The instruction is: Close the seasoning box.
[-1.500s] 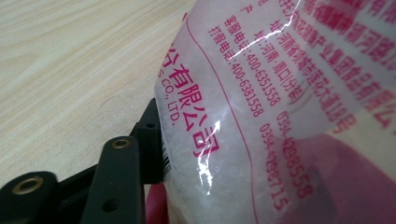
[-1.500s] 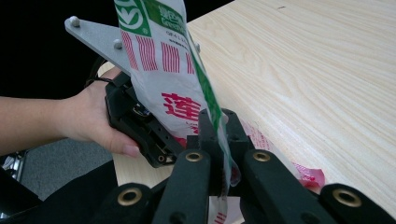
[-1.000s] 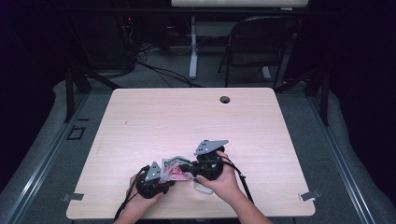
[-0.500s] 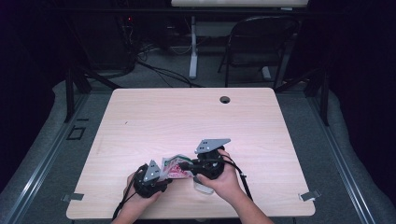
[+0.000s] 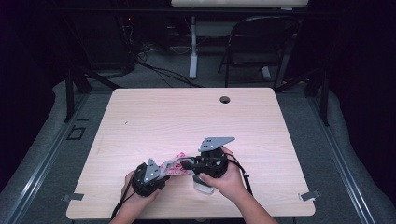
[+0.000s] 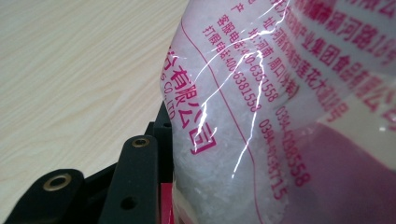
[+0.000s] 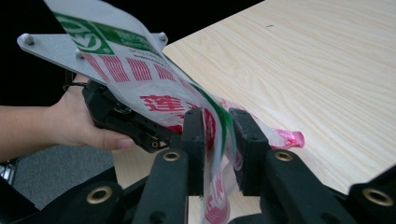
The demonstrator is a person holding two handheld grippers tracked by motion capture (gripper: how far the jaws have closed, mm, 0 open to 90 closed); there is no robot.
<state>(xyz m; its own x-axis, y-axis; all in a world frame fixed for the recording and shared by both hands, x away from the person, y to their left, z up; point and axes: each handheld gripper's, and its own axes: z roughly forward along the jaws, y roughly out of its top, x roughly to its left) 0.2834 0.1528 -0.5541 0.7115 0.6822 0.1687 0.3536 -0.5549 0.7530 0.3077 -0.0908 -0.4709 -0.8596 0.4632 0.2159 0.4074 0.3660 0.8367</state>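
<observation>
Over the near edge of the table (image 5: 140, 121) in the high view, left gripper (image 5: 148, 177) and right gripper (image 5: 187, 164) hold a printed plastic bag (image 5: 173, 164) between them, lifted off the wood; I judge the pick-up done and whatever follows, opening or setting it down, not yet begun. Left gripper view: the bag (image 6: 280, 107) sits close against the lens, clear film with pink print over white grains, one black jaw pressed to its side, apparently pinching it. Right gripper view: both jaws are pressed together on the bag's (image 7: 154, 88) crumpled red-and-green top.
</observation>
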